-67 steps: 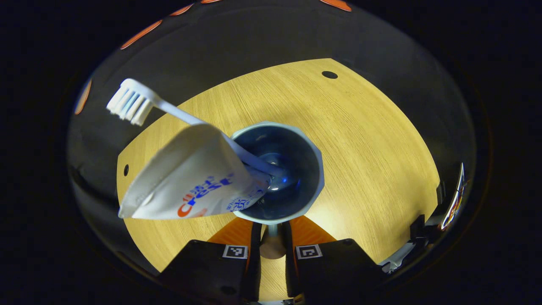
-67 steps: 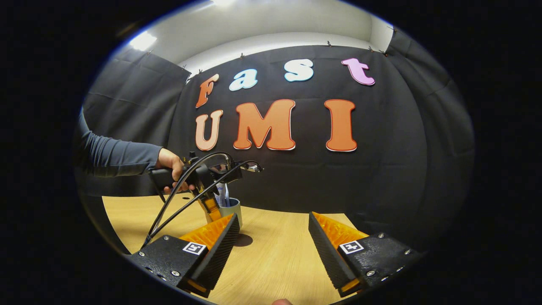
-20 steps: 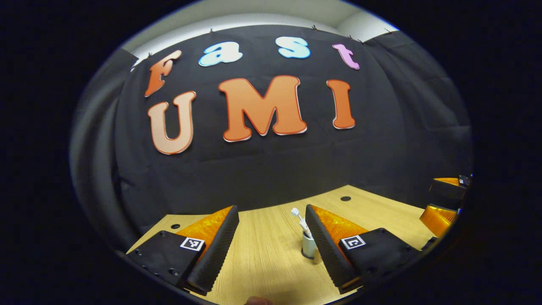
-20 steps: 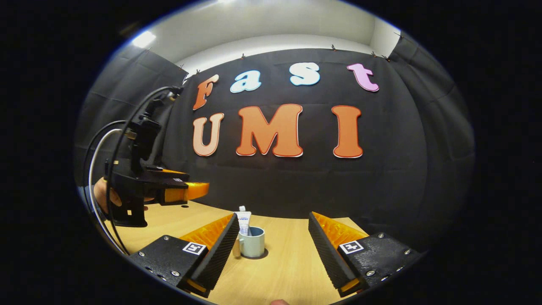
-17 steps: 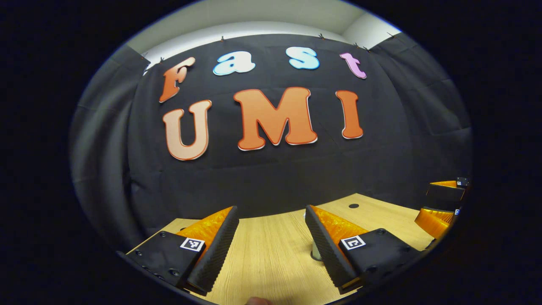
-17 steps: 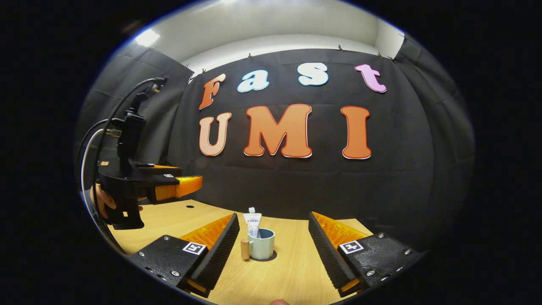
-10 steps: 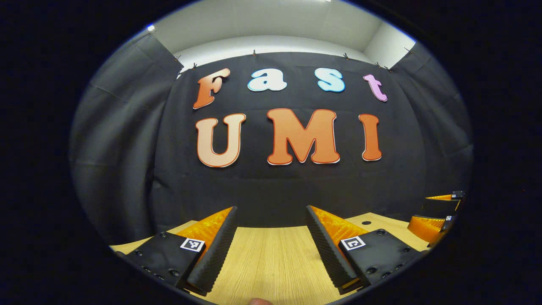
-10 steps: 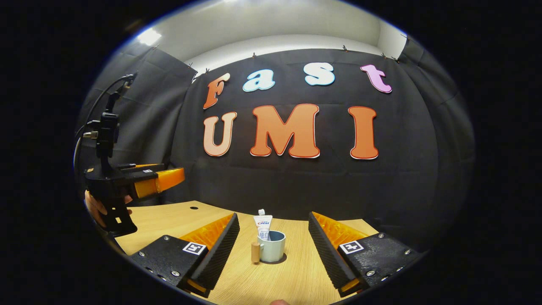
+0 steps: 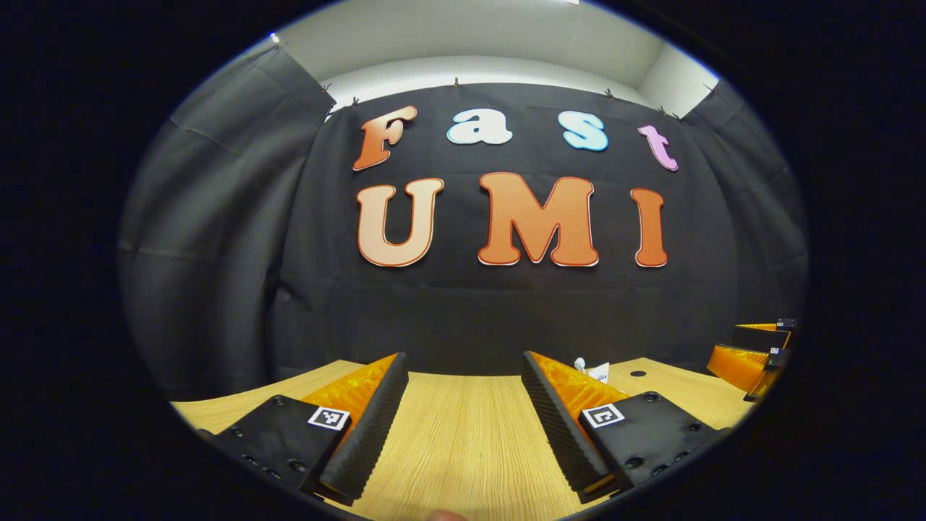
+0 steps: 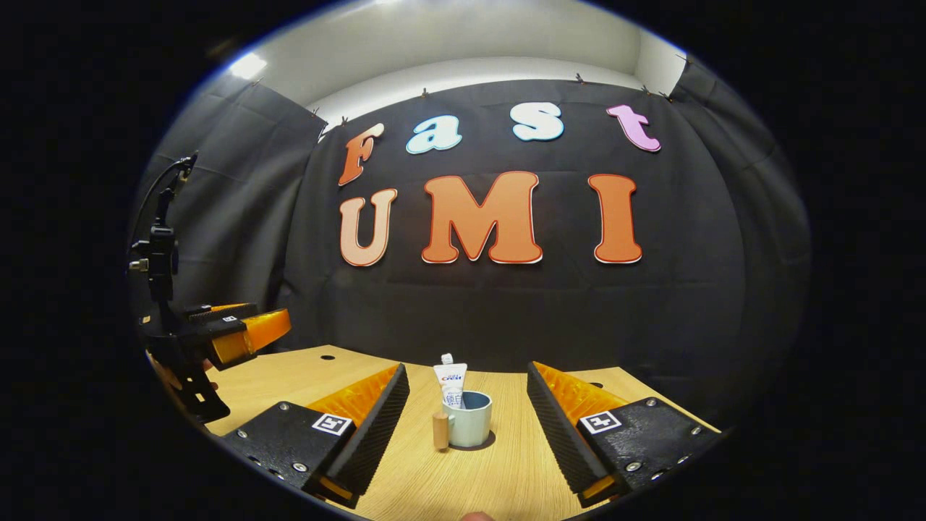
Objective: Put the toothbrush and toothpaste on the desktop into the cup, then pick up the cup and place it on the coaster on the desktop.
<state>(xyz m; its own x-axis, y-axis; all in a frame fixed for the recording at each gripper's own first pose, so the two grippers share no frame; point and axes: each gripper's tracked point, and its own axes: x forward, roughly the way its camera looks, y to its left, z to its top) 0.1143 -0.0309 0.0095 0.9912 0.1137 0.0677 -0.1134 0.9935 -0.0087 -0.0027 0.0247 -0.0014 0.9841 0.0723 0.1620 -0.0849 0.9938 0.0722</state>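
The right gripper (image 10: 468, 412) has its fingers spread wide and grasping nothing, low over the desk (image 10: 499, 477). The cup (image 10: 470, 419) stands ahead of them, in the gap between the two fingers and a little nearer to the left one. The toothpaste (image 10: 451, 386) stands upright inside the cup, leaning on its far-left rim, with its flat end up. I cannot make out the toothbrush in this view. In the left gripper view, a small white tip, probably the toothbrush (image 9: 579, 363), and a corner of the tube show just behind the right finger.

The left gripper (image 9: 463, 405) is also released and empty, held to the left, well apart from the cup. I cannot tell whether a coaster lies under the cup; only a dark shadow shows at its foot.

The cup looks like smooth glazed ceramic, pale blue-green, round, with a handle that ends in a light wooden peg (image 10: 439, 431) on its left side. In my judgement, such a hard and slippery wall could slide or turn between the ribbed fingers if they close off centre. The tube is soft plastic and top-heavy, so a bump on the rim or a fast lift could tip it out. The peg stands close to the left finger and could be pushed first, which would turn the cup. The desk is smooth pale wood grain, so the cup could skid easily.
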